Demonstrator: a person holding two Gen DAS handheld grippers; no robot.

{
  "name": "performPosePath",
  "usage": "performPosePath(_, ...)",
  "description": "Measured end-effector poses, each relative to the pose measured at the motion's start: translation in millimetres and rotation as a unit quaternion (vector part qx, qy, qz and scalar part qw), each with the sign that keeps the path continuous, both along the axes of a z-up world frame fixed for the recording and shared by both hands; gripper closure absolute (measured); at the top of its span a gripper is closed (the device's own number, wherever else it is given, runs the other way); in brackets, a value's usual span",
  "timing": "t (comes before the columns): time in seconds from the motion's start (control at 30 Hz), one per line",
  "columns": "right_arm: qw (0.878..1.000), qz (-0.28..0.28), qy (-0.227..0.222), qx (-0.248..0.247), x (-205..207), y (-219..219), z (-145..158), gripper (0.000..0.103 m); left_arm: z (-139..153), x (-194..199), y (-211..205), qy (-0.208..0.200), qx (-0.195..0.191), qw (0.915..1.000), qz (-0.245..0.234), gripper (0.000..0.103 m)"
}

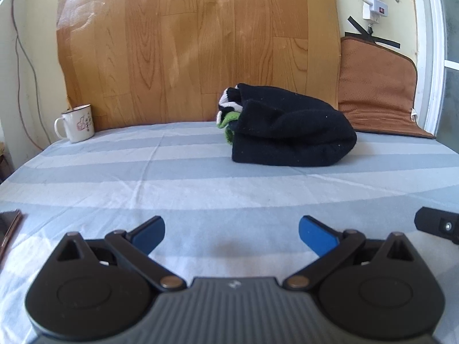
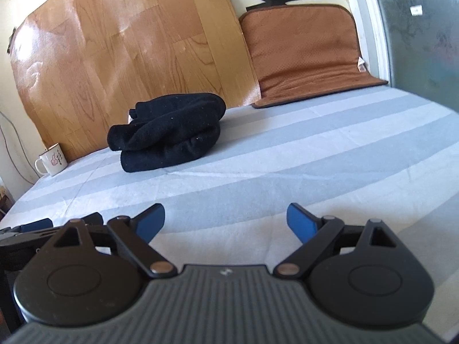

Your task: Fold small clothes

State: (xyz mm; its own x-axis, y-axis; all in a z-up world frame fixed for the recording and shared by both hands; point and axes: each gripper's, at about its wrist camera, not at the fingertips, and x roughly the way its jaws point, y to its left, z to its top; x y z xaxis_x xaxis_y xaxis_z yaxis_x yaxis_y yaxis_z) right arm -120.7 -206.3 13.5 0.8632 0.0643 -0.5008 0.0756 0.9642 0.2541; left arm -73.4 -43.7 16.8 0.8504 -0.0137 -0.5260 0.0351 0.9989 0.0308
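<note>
Open striped sheet [image 1: 200, 189] ahead; black garment bundle [image 1: 292, 132] mid-bed, mug [image 1: 76, 123] far-left corner.

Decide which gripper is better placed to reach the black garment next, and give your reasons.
Probably the left gripper: the black garment lies almost straight ahead of it. From the right gripper it sits off to the left. Both are open and empty.

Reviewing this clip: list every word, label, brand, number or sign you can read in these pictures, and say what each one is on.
No readable text.
Mug: a pinkish drawing, no letters that can be made out.
Left tool body: a small pale mark, a logo rather than letters; the same on the right tool.
Brown cushion: a small side tag, too small to read.
Window: a small white sticker, blurred.
</note>
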Motion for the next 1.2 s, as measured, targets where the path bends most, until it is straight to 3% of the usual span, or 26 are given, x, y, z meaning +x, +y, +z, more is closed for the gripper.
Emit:
performPosePath(0.1, 1.0, 0.006, 0.004, -0.02, -9, 10, 6, 0.009, 6, -17, 7, 0.007, -0.021, 0.9998, 0.001, 0.0)
performPosePath(0.43, 0.996, 0.048, 0.032, -0.069, -53, 41, 14, 0.007, 22, -75, 15, 0.008, -0.017, 0.9998, 0.006, 0.0)
performPosePath(0.8, 0.995, 0.059, 0.057, -0.065, -79, 51, 14, 0.007, 18, -98, 9, 0.041, 0.002, 0.9992, 0.005, 0.0)
performPosePath(1.2, 0.995, 0.054, 0.03, -0.081, -91, 56, 31, 0.007, 35, -115, 11, 0.008, 0.004, 0.9997, 0.025, 0.0)
